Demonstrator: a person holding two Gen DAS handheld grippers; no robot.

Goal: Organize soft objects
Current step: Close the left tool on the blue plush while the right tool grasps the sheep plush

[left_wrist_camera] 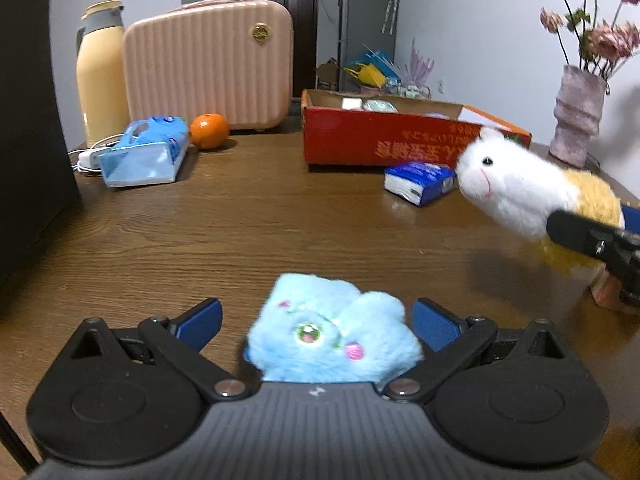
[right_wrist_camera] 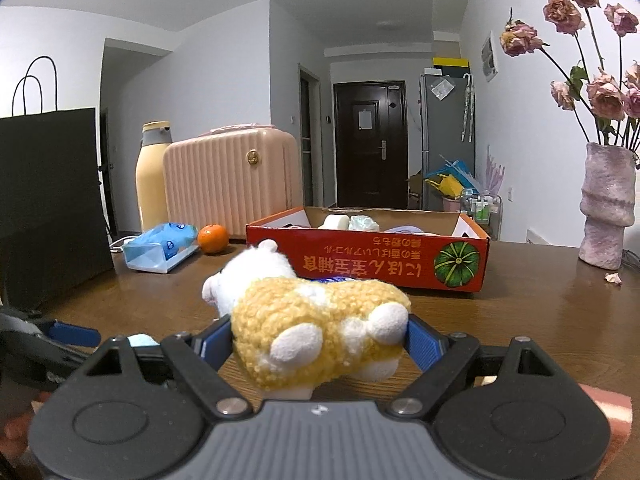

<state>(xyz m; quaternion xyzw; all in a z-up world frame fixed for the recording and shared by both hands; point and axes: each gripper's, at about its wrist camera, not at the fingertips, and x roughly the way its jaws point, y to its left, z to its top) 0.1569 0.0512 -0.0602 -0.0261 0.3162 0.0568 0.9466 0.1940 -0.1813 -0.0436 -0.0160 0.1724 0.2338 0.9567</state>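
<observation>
Blue plush (left_wrist_camera: 332,336) between left tool (left_wrist_camera: 316,320), table (left_wrist_camera: 240,220) ahead bare

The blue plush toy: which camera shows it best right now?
The left wrist view. There the blue plush toy fills the space between the left claw's blue pads, its embroidered face plainly visible. The right wrist view shows only a pale blue sliver of it, beside the left claw.
</observation>
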